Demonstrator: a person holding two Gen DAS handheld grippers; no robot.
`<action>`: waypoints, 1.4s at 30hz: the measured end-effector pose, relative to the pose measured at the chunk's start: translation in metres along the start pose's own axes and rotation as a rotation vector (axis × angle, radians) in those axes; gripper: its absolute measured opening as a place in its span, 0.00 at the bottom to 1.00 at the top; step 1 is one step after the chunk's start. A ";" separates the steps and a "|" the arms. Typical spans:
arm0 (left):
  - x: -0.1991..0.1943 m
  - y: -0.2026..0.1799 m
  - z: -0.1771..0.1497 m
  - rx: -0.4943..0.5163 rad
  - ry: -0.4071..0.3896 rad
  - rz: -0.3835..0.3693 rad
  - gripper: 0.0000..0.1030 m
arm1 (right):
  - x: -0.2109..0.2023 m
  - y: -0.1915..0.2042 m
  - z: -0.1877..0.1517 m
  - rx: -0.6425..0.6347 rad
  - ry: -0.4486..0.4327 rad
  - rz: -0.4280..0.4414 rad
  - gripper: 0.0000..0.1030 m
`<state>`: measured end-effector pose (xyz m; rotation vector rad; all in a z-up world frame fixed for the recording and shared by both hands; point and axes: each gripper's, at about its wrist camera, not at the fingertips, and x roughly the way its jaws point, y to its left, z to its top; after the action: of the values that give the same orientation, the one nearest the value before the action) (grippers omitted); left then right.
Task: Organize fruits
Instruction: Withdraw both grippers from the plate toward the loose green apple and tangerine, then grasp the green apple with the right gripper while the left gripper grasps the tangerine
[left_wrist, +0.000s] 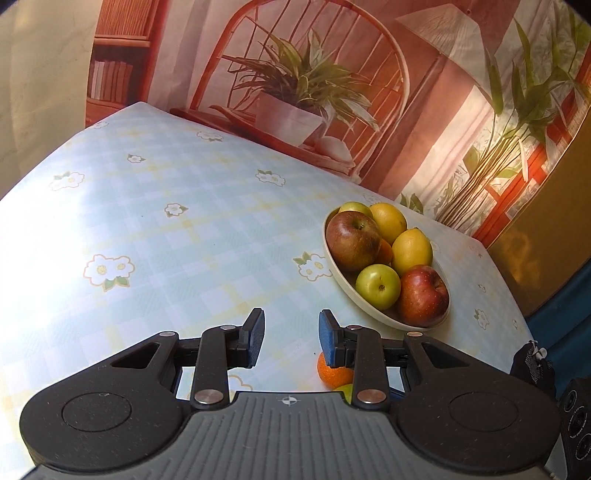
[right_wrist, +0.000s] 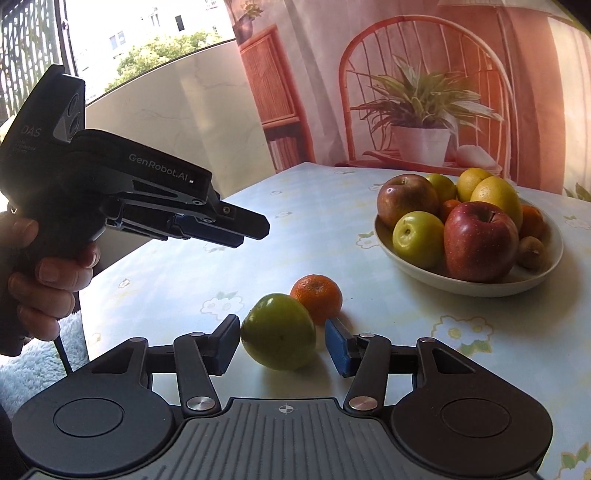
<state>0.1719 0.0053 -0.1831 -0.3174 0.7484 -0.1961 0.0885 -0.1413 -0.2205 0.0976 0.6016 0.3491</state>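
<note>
Fingers (right_wrist: 226, 341) of right gripper (right_wrist: 282, 345): spread wide, 1 on each side of loose green apple (right_wrist: 279, 332), small gaps visible on both sides, no contact confirmed. Fingers (left_wrist: 253, 338) of left gripper (left_wrist: 291, 338): parted, nothing between them, held above the surface (left_wrist: 166, 236).

Surface: pale blue checked cloth with white flower print, carrying all fruit.

Bowl (right_wrist: 476, 282): cream, shallow, far right on the surface, well apart from both grippers. Contents: 2 red apples (right_wrist: 478, 240), 2 green apples (right_wrist: 417, 238), 2 lemons (right_wrist: 498, 195), orange pieces partly hidden, 1 small brown fruit (right_wrist: 530, 253) at the right rim.

Loose green apple: on the surface, near edge, between right fingers.

Mandarin (right_wrist: 317, 297): on the surface, just behind loose green apple, touching or nearly so; also visible under left gripper's right finger.
</note>
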 end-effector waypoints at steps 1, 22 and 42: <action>0.000 0.000 -0.001 -0.001 -0.004 0.003 0.33 | 0.002 0.002 -0.001 -0.014 0.006 0.001 0.44; -0.009 0.019 0.004 -0.088 -0.041 0.061 0.33 | 0.037 0.009 0.021 0.010 0.057 0.003 0.42; -0.004 0.007 -0.004 -0.050 -0.030 0.006 0.33 | -0.028 -0.044 0.011 0.105 -0.107 -0.168 0.42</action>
<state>0.1665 0.0124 -0.1858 -0.3645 0.7256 -0.1670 0.0864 -0.1922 -0.2048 0.1637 0.5184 0.1482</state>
